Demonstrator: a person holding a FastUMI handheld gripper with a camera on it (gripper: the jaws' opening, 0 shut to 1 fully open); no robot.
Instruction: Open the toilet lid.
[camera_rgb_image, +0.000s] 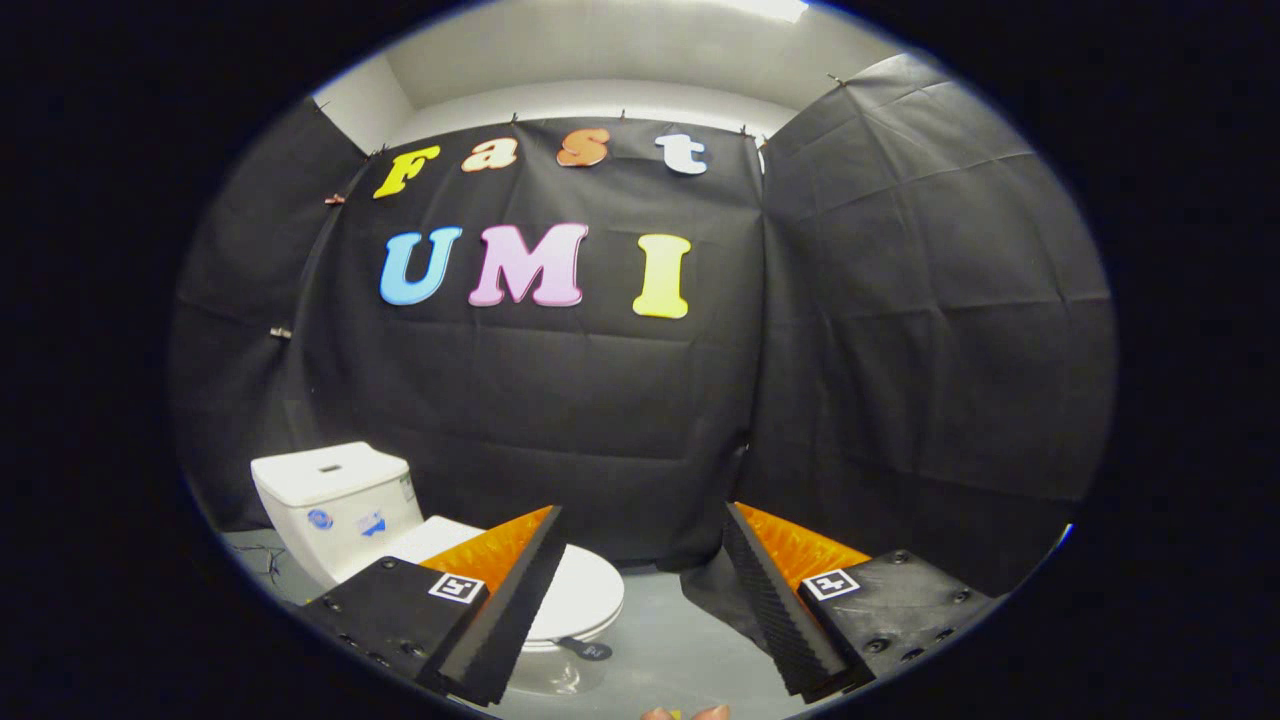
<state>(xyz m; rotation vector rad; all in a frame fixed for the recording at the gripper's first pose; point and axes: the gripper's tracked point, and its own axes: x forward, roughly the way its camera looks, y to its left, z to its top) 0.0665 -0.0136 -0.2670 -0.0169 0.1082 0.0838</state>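
Note:
A white toilet stands on the grey floor beyond my left finger. Its tank (335, 500) is at the back left, and its closed lid (585, 590) lies flat, partly hidden behind the left finger (510, 600). A small dark tab (590, 650) sticks out from the lid's front rim. My gripper (640, 520) is open, held well above and short of the toilet, with nothing between its fingers. The right finger (780, 600) is over bare floor to the right of the bowl.
Black cloth walls (900, 350) close in the back and right side, reaching down to the grey floor (680, 650). A thin cable (265, 565) lies on the floor left of the tank. Fingertips of a person's hand (685, 713) show just below the gripper.

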